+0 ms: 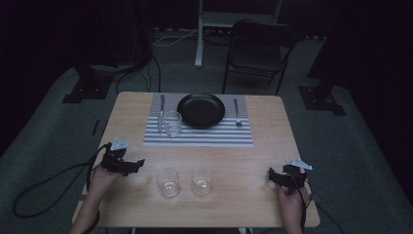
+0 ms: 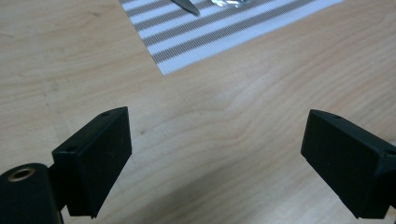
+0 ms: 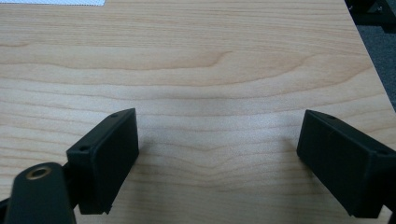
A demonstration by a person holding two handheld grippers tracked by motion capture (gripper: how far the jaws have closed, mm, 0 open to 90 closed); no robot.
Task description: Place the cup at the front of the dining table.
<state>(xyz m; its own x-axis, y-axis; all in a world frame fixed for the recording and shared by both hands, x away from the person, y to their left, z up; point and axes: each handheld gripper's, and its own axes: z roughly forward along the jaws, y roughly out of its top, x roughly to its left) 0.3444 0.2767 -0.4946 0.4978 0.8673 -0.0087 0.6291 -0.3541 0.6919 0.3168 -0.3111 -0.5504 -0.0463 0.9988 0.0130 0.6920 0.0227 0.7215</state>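
On the left side of the pale wooden table, the left gripper hovers with its black jaws spread wide and nothing between them, near a clear drinking glass. A second clear glass stands just beside the first, both well short of the grey-and-white striped placemat. At the right edge, the right gripper is likewise released and empty over bare wood.
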